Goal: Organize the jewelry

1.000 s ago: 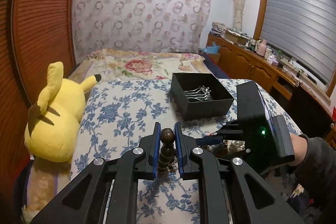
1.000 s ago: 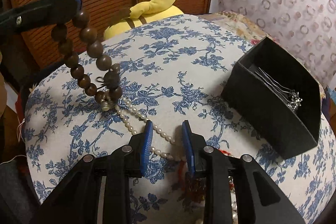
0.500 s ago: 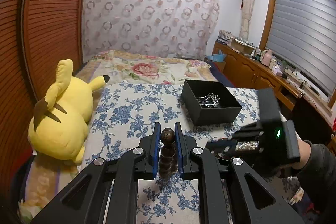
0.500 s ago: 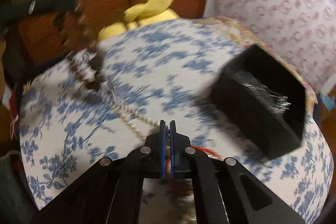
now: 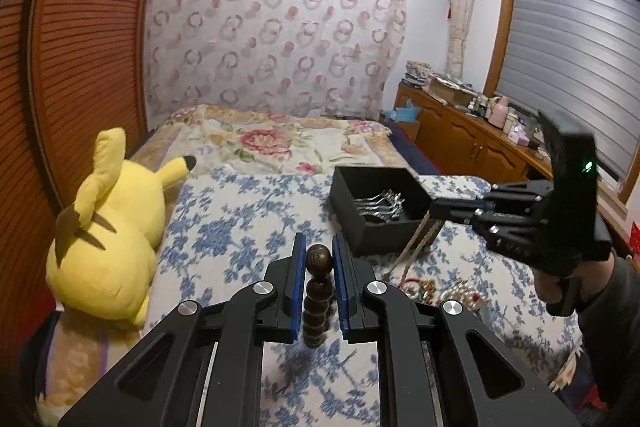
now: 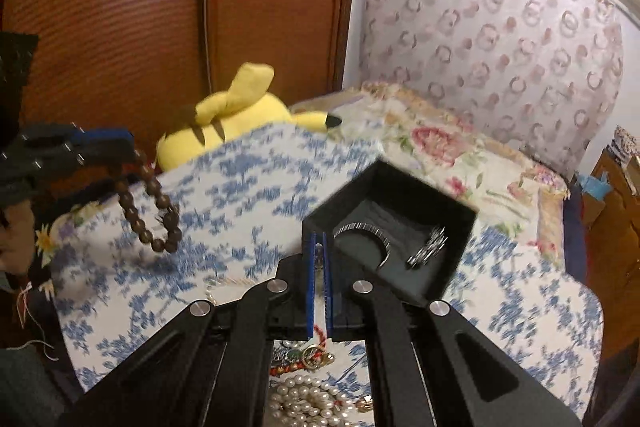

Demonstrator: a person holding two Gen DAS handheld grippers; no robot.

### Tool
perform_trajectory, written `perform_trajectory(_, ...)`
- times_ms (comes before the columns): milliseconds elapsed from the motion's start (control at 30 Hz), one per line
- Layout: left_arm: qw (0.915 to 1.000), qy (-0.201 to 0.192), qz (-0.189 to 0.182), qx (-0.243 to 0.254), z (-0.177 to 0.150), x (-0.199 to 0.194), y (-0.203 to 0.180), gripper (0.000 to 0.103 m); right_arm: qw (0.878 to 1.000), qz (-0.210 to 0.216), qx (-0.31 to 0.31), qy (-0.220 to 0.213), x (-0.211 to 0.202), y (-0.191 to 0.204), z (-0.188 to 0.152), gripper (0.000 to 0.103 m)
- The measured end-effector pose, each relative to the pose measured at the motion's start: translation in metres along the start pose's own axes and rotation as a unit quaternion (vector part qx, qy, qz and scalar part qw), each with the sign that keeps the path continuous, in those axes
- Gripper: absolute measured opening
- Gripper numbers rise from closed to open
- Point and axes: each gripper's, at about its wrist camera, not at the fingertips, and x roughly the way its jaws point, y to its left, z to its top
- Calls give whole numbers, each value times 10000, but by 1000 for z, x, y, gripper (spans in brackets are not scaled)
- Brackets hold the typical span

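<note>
With its blue-padded fingers clamped on a string of dark brown wooden beads point(image 5: 318, 291), the left gripper point(image 5: 319, 259) sits low in the centre of its own view, the loop dangling clear of the blue-flowered white bedspread point(image 5: 240, 227). Over in the right wrist view, those same beads hang at middle left, looping down from the blue pads. The right gripper point(image 6: 319, 247) has its jaws pressed nearly together on a pale pearl strand point(image 5: 416, 245), which runs taut from the tips down to the bedspread, right beside the open black square box point(image 5: 380, 203). Silver bangles point(image 6: 400, 239) lie inside that box. A tangled heap of pearls and coloured jewellery point(image 6: 308, 387) rests at the bottom of the right view. A yellow plush toy point(image 5: 108, 239) lies at left.
</note>
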Motion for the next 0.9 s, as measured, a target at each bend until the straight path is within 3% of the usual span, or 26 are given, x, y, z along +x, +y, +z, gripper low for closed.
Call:
perform_trajectory(367, 9991, -124, -293, 265, 41, 20, -27, 12, 9976, -253, -130, -633, -54, -14, 47, 4)
perform_trajectory(900, 9982, -70, -458, 382, 81, 70, -45, 12, 9891, -902, -149, -1157, -87, -56, 106, 4)
